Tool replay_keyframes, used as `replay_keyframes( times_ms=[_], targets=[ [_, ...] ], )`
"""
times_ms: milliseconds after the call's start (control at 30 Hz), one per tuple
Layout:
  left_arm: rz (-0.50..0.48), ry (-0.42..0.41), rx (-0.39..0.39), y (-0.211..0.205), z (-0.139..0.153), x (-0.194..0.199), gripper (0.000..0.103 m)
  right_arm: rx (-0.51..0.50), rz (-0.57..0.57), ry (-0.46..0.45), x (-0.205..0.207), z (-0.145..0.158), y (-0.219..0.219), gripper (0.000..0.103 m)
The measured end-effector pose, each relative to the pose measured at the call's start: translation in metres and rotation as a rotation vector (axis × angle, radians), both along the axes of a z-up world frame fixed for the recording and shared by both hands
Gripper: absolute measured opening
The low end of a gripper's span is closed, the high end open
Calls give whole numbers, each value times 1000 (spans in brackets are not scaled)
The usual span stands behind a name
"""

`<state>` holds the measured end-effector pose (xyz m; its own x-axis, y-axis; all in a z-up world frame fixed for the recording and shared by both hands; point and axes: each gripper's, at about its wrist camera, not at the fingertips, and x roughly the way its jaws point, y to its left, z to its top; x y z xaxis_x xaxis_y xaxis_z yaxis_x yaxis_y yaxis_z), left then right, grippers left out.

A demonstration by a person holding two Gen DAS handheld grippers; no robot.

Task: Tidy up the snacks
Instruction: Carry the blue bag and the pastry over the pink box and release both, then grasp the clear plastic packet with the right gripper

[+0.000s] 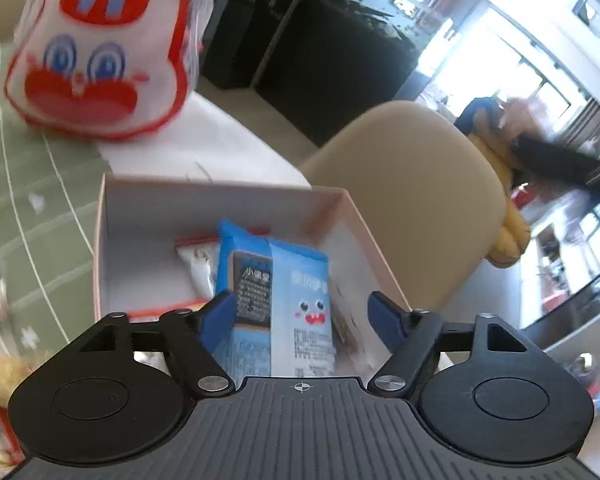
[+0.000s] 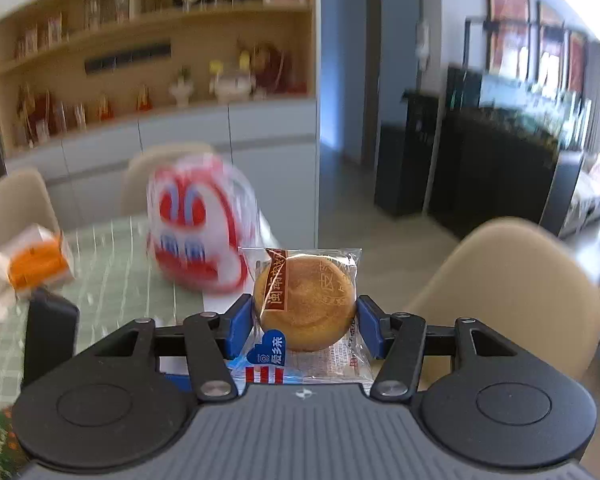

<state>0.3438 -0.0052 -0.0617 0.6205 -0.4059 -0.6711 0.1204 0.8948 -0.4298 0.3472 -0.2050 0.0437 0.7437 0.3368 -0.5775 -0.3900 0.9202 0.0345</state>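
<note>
The left hand-held gripper (image 1: 302, 310), released, straddles the blue snack packet (image 1: 276, 300) over the open box (image 1: 224, 196), while the right hand-held gripper (image 2: 304, 326) clamps a wrapped pastry (image 2: 306, 306), seemingly boxed next.

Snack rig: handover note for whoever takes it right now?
Left gripper: open over the box, blue packet between the jaws, not pinched.
Right gripper: shut on the wrapped pastry, held up above the table edge.
Done: blue packet and a couple of others lie in the box.
Left: drop the pastry in the box; more snacks lie on the green mat at left.
</note>
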Motion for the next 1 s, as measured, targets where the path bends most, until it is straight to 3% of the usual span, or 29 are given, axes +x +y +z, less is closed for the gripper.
replay_keyframes(
  times_ms=[67,167,233,300,400,500,567,700,800,833,900,1000],
  targets=[
    [-3,-17,11,8,2,-8,70,-1,19,72,9,-22,6,56],
    [31,-71,23,22,15,-28,70,22,43,201,26,-55,16,56],
    [63,-107,13,35,22,-46,70,26,47,230,31,-62,19,56],
    [124,-125,13,52,25,-68,70,27,52,304,46,-90,35,56],
    [256,-152,42,79,27,-99,70,-17,83,350,52,-107,52,56],
    [432,-143,114,117,22,-126,70,-126,107,312,42,-110,69,56],
    [478,-97,169,137,11,-135,70,-162,151,238,27,-100,74,58],
    [417,-18,163,153,-12,-134,70,-225,151,67,0,-78,77,68],
    [344,6,219,142,-22,-125,70,-268,98,-14,-14,-65,87,69],
    [329,11,240,138,-23,-127,70,-268,98,-14,-14,-65,87,69],
    [313,12,267,134,-24,-133,70,-204,202,62,-17,-50,107,69],
    [319,19,246,140,-29,-148,70,-141,325,149,-24,-43,148,69]
  ],
)
